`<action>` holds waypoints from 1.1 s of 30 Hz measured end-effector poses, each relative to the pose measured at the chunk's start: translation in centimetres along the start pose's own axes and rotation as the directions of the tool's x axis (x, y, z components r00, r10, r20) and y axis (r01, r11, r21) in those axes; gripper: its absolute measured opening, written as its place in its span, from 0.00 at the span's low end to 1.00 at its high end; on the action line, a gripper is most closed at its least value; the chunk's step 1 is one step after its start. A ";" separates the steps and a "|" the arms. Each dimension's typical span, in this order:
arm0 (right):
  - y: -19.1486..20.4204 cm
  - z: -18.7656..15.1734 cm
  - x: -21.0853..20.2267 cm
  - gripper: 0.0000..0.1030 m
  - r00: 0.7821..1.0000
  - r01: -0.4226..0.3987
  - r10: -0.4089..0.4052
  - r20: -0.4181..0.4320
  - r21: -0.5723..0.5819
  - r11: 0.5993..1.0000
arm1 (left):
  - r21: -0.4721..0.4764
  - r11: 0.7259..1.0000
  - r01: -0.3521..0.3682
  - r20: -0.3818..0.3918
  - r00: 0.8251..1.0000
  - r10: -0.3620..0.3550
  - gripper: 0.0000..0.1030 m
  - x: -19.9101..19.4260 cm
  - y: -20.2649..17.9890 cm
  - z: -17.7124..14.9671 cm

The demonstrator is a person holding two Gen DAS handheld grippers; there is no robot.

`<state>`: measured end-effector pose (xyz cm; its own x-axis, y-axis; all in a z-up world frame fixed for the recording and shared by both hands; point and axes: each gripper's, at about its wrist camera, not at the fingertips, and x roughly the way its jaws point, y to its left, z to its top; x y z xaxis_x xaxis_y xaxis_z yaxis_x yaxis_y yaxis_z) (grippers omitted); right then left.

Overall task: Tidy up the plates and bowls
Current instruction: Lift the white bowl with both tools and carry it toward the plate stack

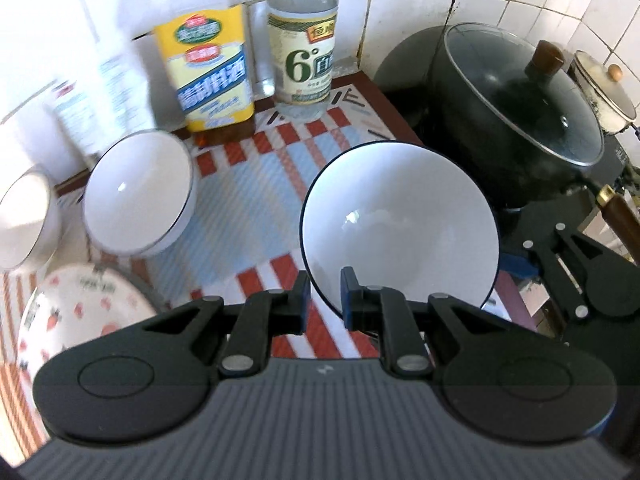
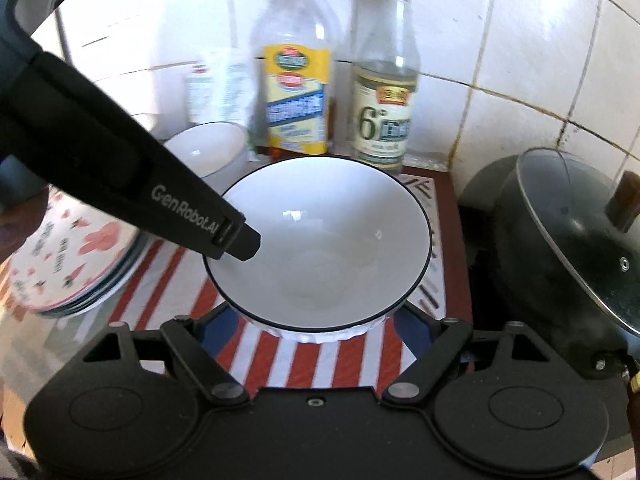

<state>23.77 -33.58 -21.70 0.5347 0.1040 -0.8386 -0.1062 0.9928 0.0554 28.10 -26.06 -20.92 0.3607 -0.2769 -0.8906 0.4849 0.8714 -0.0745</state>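
The left gripper (image 1: 325, 298) was pinched on the near rim of the dark-rimmed bowl (image 1: 400, 224), one finger inside and one outside. The right gripper (image 2: 316, 322) stood wide, its fingers on either side of that bowl's base, above the striped mat (image 2: 320, 360) on the bench. Left of the left gripper sat a second white bowl (image 1: 138, 192) and a strawberry-print plate (image 1: 76, 312); ahead stood two bottles (image 1: 302, 40), and a lidded pot (image 1: 516, 120) to its right

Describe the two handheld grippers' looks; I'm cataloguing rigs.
Both grippers, left and right, are matte black plastic with silver pivot rivets, scissor-style linkages, round side discs and blue finger pads. The left one's body is ribbed grey and carries white "GenRobot.AI" lettering.
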 end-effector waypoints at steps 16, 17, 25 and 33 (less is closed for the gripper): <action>5.1 -1.2 0.6 0.85 0.992 -0.128 0.123 -0.041 -0.145 0.981 | -0.098 0.991 -0.089 -0.030 0.996 0.087 0.14 -2.3 2.5 -5.6; 5.2 -1.2 0.7 0.85 0.991 -0.134 0.128 -0.044 -0.148 0.980 | -0.102 0.990 -0.093 -0.030 0.995 0.090 0.14 -2.2 2.6 -5.8; 5.7 -1.8 2.1 0.85 0.991 -0.125 0.117 -0.057 -0.170 0.977 | -0.134 0.988 -0.073 -0.028 0.997 0.070 0.14 0.1 3.3 -6.2; 5.2 -2.7 4.1 0.85 0.988 -0.134 0.119 -0.098 -0.162 0.978 | -0.206 0.978 -0.043 -0.064 0.998 0.031 0.14 2.4 4.0 -6.3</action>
<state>23.18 -28.15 -26.32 0.4334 0.2149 -0.8752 -0.3109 0.9472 0.0786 25.92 -20.68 -26.22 0.3240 -0.2238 -0.9192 0.2944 0.9472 -0.1268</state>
